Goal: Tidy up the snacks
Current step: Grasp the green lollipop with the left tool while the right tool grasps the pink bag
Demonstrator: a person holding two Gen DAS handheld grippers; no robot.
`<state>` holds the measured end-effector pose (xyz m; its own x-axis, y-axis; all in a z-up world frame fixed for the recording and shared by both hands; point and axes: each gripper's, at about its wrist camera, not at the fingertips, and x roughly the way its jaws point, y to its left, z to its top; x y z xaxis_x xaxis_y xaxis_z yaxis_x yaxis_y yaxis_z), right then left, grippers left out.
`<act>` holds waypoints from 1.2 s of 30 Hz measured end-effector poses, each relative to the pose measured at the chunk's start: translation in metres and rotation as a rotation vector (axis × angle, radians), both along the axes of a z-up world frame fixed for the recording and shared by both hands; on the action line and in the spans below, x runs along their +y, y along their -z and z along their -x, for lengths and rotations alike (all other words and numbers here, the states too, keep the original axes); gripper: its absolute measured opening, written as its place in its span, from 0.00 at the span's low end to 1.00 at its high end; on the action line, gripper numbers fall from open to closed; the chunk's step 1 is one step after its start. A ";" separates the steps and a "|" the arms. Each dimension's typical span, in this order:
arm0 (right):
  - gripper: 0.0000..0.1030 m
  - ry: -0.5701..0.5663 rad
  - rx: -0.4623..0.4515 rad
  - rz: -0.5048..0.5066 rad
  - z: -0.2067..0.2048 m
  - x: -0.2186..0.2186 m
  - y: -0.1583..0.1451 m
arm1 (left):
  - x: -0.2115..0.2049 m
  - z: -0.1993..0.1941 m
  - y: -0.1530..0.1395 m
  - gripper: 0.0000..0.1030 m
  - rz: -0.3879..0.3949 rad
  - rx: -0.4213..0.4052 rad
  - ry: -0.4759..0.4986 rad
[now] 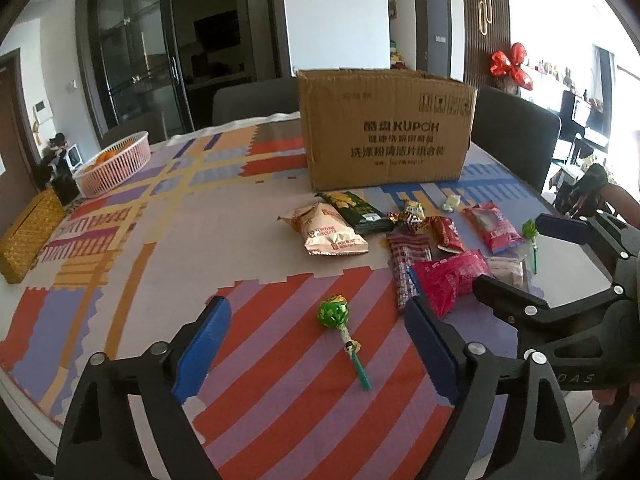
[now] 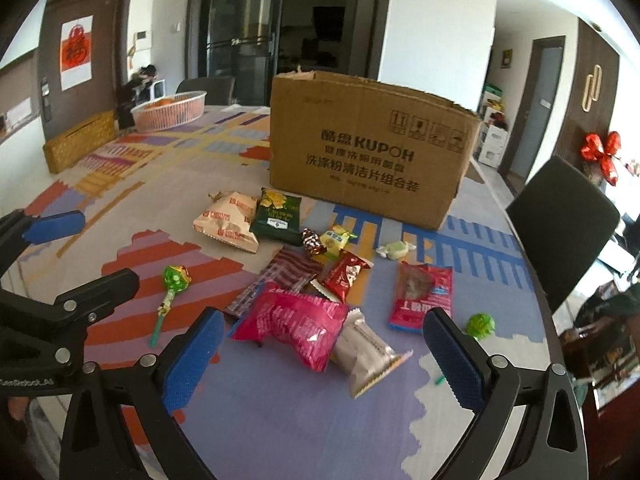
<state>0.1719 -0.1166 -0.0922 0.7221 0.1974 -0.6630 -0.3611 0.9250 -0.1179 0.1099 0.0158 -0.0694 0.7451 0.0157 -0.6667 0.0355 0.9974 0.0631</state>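
Snacks lie scattered on a table (image 1: 120,280) covered by a mat of red, lilac, blue and mustard blocks, just in front of an open brown cardboard box (image 1: 386,134) printed with dark lettering. A pink-white basket (image 1: 114,164) holding orange fruit and a woven yellow box (image 1: 28,236) sit near the table's far left edge. Dark chairs stand behind the table, with glass doors, a white pillar and a red foil balloon (image 1: 512,66) in the room beyond.

The left gripper (image 1: 316,344) holds its blue-padded jaws wide apart, empty, with a green-wrapped lollipop (image 1: 340,322) lying on the striped mat between them, touched by neither pad. The right gripper (image 2: 320,356) is likewise spread wide and grips nothing; a crumpled pink packet (image 2: 296,320) and a pale beige packet (image 2: 366,350) rest on the mat between its fingers, clear of both pads.

Among the rest of the pile are a tan biscuit bag (image 2: 228,222), a dark green packet (image 2: 278,216), a plaid-patterned wrapper (image 2: 276,280), a small red packet (image 2: 344,274), a red-and-blue pouch (image 2: 422,294), a yellow sweet (image 2: 334,240), a pale wrapped candy (image 2: 394,249) and a second green lollipop (image 2: 480,326) near the table's right edge.
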 end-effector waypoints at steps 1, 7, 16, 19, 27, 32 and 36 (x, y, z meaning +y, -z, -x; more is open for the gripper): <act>0.95 -0.012 0.009 0.004 -0.003 0.001 0.002 | -0.001 -0.002 0.002 0.82 -0.001 0.010 0.003; 0.91 -0.088 0.034 0.048 -0.014 0.007 0.011 | -0.004 -0.015 0.016 0.71 0.010 0.070 0.011; 0.82 -0.223 0.077 0.121 -0.026 0.018 0.019 | -0.009 -0.031 0.031 0.63 0.024 0.133 0.022; 0.75 -0.268 0.099 0.138 -0.031 0.020 0.021 | -0.010 -0.035 0.031 0.62 0.024 0.137 0.025; 0.64 -0.386 0.170 0.178 -0.041 0.029 0.027 | -0.009 -0.046 0.038 0.56 0.045 0.169 0.019; 0.61 -0.409 0.187 0.171 -0.047 0.031 0.027 | -0.010 -0.050 0.045 0.50 0.070 0.201 0.033; 0.61 -0.453 0.209 0.199 -0.057 0.035 0.027 | -0.009 -0.055 0.048 0.43 0.099 0.223 0.037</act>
<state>0.2293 -0.0818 -0.1193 0.4423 0.3147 -0.8398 -0.7536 0.6381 -0.1578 0.1650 0.0068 -0.1175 0.5779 -0.0831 -0.8118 0.0747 0.9960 -0.0487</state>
